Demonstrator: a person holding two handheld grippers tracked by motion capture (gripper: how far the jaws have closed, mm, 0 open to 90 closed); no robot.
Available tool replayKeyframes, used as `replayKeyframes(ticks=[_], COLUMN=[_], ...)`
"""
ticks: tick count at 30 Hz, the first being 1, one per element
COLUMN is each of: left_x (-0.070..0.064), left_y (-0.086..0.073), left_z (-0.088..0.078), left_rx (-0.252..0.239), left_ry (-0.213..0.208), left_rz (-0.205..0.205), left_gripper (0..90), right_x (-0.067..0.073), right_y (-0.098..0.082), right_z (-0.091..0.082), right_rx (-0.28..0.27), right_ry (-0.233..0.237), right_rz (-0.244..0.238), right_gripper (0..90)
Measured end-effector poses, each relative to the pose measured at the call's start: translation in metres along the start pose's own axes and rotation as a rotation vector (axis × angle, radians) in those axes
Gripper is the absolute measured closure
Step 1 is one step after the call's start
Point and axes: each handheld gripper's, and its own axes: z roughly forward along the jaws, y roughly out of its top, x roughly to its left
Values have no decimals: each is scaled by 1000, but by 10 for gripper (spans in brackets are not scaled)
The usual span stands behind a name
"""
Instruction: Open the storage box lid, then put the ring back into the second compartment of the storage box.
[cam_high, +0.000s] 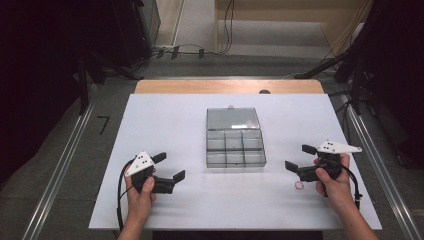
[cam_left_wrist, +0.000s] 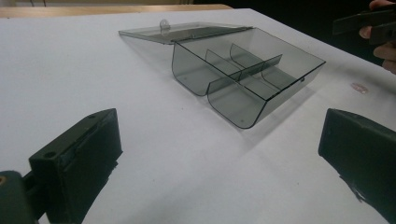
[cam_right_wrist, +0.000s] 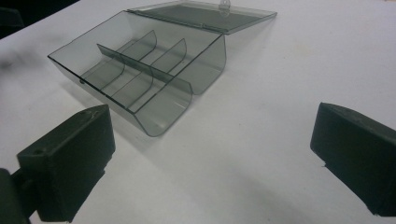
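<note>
Resting on the white table (cam_high: 170, 215), the left gripper (cam_high: 169, 167) has its jaws spread wide with nothing between them. Ahead of those jaws and a little to their right stands the clear compartment box (cam_left_wrist: 243, 77), its lid (cam_left_wrist: 182, 31) laid flat open behind it. The right gripper (cam_high: 299, 158) also has its jaws wide and empty, the box (cam_right_wrist: 140, 74) ahead and left of them. A small ring (cam_high: 299, 186) lies on the table just beside the right gripper's near jaw.
</note>
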Motion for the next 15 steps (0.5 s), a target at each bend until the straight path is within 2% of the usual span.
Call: replayKeyframes(ticks=[7,15], left_x=[2,7], left_y=[-6,-11], left_z=[-11,-19], left_rx=[0,-2], left_ry=[13,28], left_rz=[-8,-23], left_gripper=[0,0], right_x=[-7,-11], right_y=[-3,-11], right_z=[-10,-18], right_rx=[-3,35], right_ry=[-14,-28], right_rz=[6,10], right_gripper=[24,43])
